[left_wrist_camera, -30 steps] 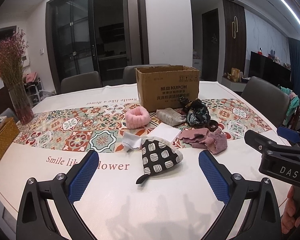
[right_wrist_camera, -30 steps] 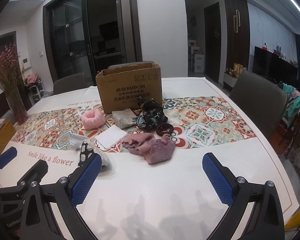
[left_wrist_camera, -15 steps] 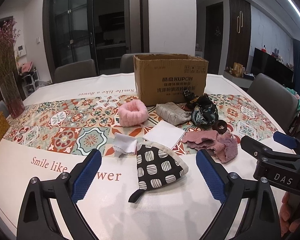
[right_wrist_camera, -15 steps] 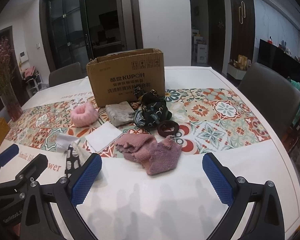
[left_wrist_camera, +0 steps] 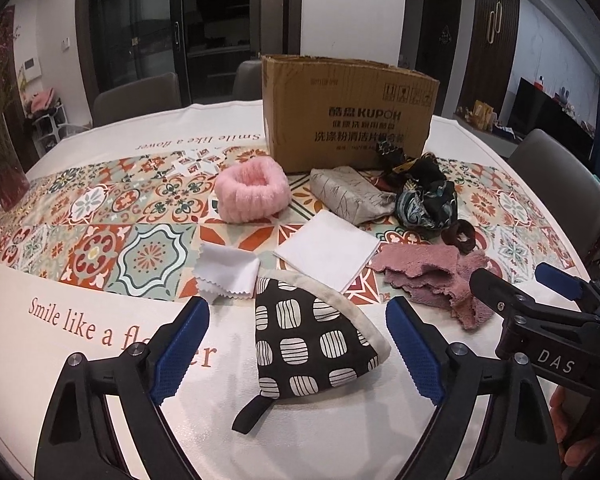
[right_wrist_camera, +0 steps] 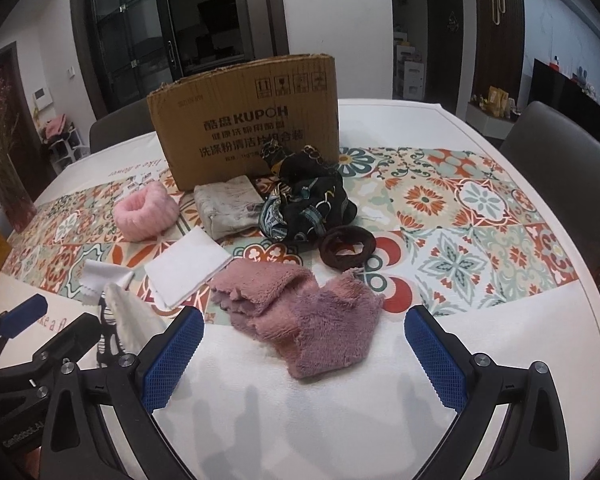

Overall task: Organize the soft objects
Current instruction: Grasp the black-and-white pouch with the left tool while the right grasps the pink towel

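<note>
Left wrist view: the black-and-cream patterned pot holder is lying flat on the white tablecloth, sitting between the two blue pads of the left gripper. The jaws are closing but standing wide, pads not touching the fabric. Judgement: quilted, light, limp; it is likely folding under a pinch, so gripping across the thick cream-trimmed edge or the black hanging loop looks safest.

Right wrist view: the pink fleece cloth is lying crumpled just ahead of the right gripper, whose jaws are standing wide with nothing between them. Judgement: fluffy, very soft, light; pinching a raised fold should be lifting the whole piece.

Further out, a white folded cloth, a small pinked-edge white cloth, a pink fuzzy headband, a grey folded cloth, a dark patterned scarf and a brown scrunchie are lying before the cardboard box.
</note>
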`<action>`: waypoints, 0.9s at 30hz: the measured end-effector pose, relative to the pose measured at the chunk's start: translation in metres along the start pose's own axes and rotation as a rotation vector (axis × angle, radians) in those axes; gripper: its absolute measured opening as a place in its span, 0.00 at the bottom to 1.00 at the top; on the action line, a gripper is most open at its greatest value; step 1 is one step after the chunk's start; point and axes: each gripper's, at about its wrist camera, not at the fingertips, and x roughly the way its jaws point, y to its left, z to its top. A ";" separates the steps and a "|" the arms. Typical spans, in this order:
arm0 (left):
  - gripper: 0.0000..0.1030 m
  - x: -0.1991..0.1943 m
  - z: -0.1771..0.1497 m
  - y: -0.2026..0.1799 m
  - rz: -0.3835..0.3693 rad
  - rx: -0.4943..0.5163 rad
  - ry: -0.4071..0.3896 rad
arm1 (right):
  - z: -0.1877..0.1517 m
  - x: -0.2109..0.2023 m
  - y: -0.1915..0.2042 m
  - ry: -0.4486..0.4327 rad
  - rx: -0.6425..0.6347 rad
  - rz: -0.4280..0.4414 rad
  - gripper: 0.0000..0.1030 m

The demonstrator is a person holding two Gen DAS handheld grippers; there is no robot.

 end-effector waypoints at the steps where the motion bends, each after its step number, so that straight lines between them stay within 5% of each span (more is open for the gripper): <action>1: 0.88 0.004 0.000 0.000 -0.002 -0.002 0.013 | 0.000 0.004 -0.001 0.008 0.002 0.002 0.99; 16: 0.81 0.039 0.002 0.001 -0.023 -0.034 0.121 | 0.001 0.043 -0.003 0.081 0.011 0.026 0.99; 27: 0.67 0.054 -0.002 0.001 -0.060 -0.059 0.170 | 0.001 0.057 -0.002 0.108 0.006 0.024 0.96</action>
